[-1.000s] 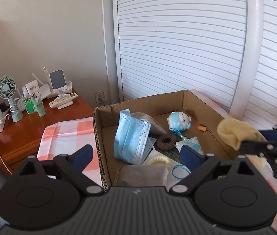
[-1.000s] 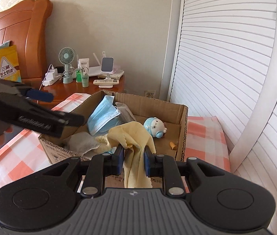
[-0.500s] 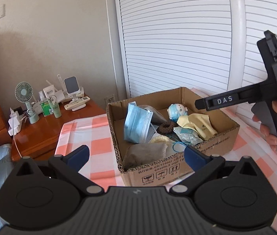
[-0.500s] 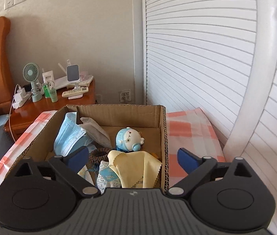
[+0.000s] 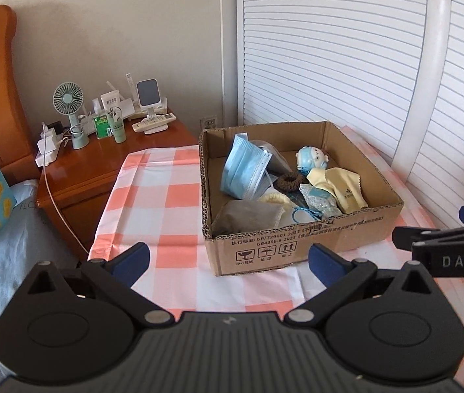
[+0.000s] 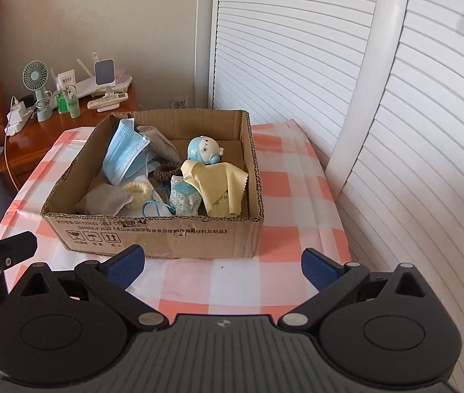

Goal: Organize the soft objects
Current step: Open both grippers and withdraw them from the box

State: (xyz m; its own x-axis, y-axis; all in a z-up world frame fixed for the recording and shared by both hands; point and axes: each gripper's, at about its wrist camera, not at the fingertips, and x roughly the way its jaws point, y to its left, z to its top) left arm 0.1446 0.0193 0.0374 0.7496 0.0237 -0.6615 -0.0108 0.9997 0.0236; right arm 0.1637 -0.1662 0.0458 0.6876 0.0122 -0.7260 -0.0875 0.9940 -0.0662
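- While hovering short of the box (image 6: 173, 235), jaws wide, empty: left gripper (image 5: 228, 262), right gripper (image 6: 220, 263).
- Inside box, right side: yellow cloth (image 6: 219, 186), beside toy (image 6: 204, 150), mask (image 6: 124, 154) at left.

Your left tongs (image 5: 228, 262) stand with the jaws spread wide, the blue pads far apart and nothing between them. They point forward and downward. Your right tongs (image 6: 220, 263) are in the same state: jaws at full spread, blue pads clear, nothing gripped, also angled downward. In the left wrist view, one black finger of the right tongs (image 5: 441, 245) pokes in from the right edge. In the right wrist view, a finger of the left tongs (image 6: 2, 252) shows at the left edge.
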